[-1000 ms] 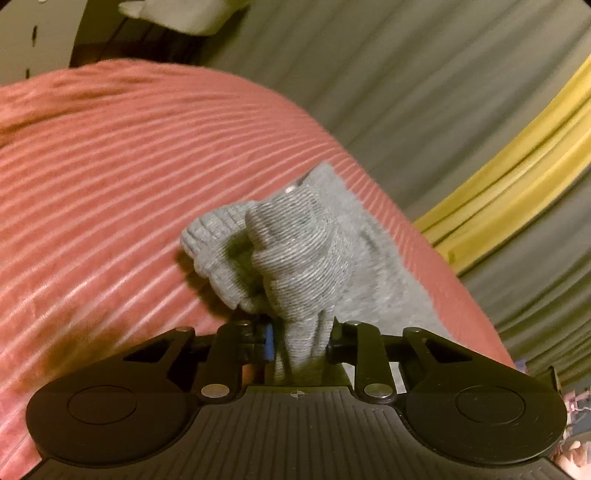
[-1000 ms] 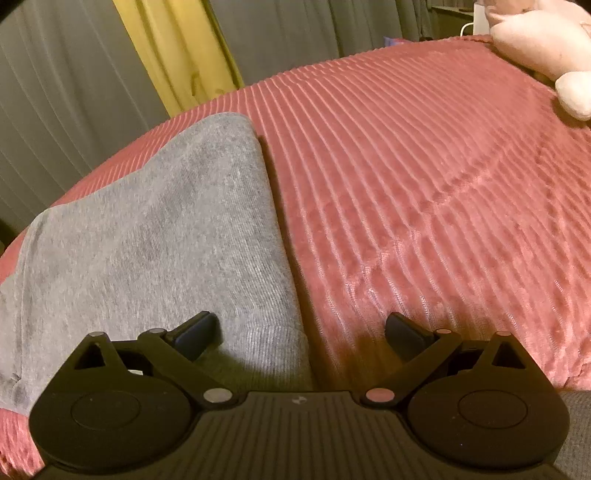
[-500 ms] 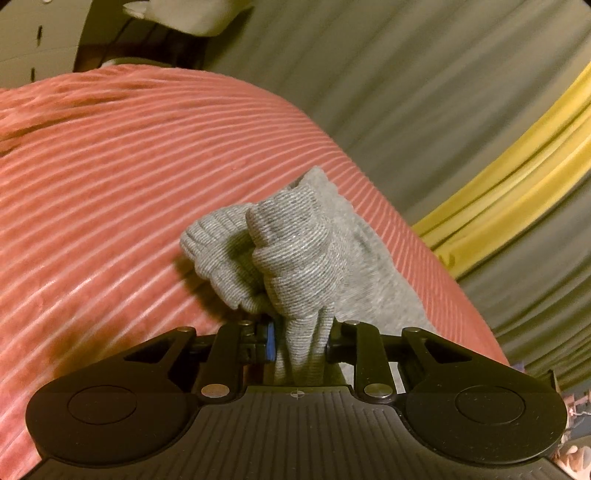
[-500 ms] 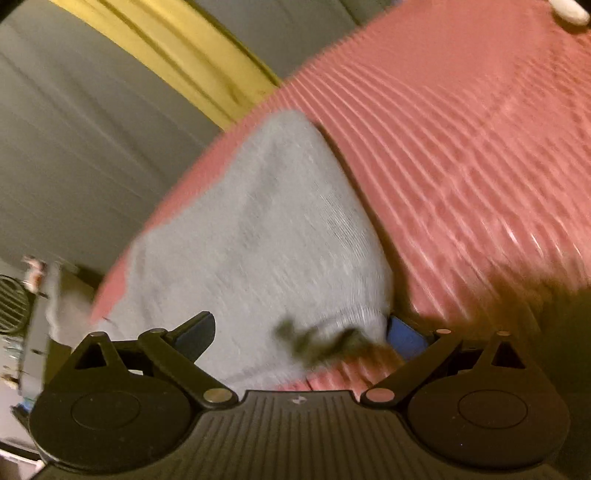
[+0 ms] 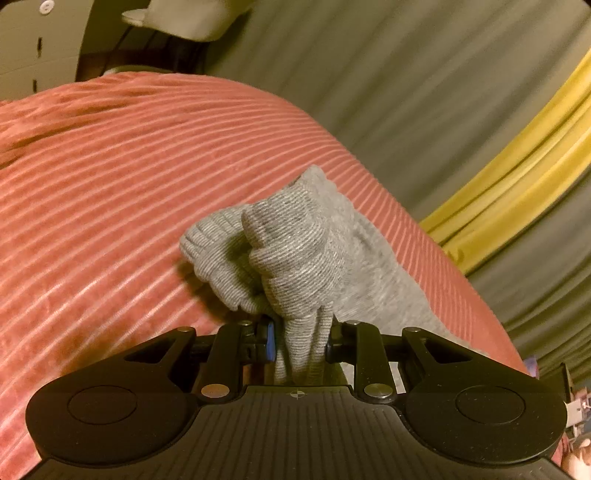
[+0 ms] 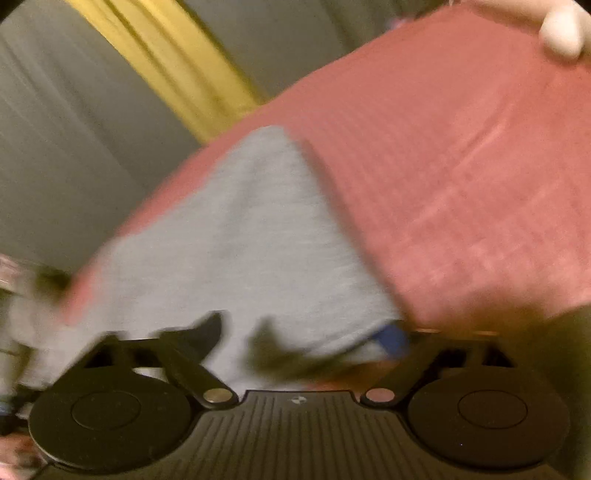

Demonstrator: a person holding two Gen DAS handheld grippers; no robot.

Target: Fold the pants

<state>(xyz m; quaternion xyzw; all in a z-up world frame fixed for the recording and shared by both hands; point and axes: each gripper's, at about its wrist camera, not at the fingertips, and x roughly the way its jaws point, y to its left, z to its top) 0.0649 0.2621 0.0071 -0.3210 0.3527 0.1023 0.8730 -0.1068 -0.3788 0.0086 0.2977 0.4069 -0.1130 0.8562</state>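
Note:
Grey knit pants (image 5: 295, 251) lie on a pink ribbed bedspread (image 5: 110, 184). My left gripper (image 5: 301, 339) is shut on a bunched, ribbed end of them, and the cloth bulges out in front of the pads. In the blurred right wrist view, the pants (image 6: 240, 229) spread flat toward the bed's far edge. My right gripper (image 6: 301, 332) is over their near hem. Its jaws are closing with the hem between them, still standing wide. The blue pad of the right finger (image 6: 391, 339) is at the cloth's right edge.
Grey curtains (image 5: 406, 92) with a yellow strip (image 5: 517, 184) hang just past the bed's edge. A pale plush toy (image 6: 561, 29) rests at the far right of the bedspread (image 6: 461, 166). Furniture shows at the upper left in the left wrist view.
My right gripper has shifted and rolled over the pants' near hem, and its jaws have narrowed around it. The left gripper keeps its hold and has barely moved.

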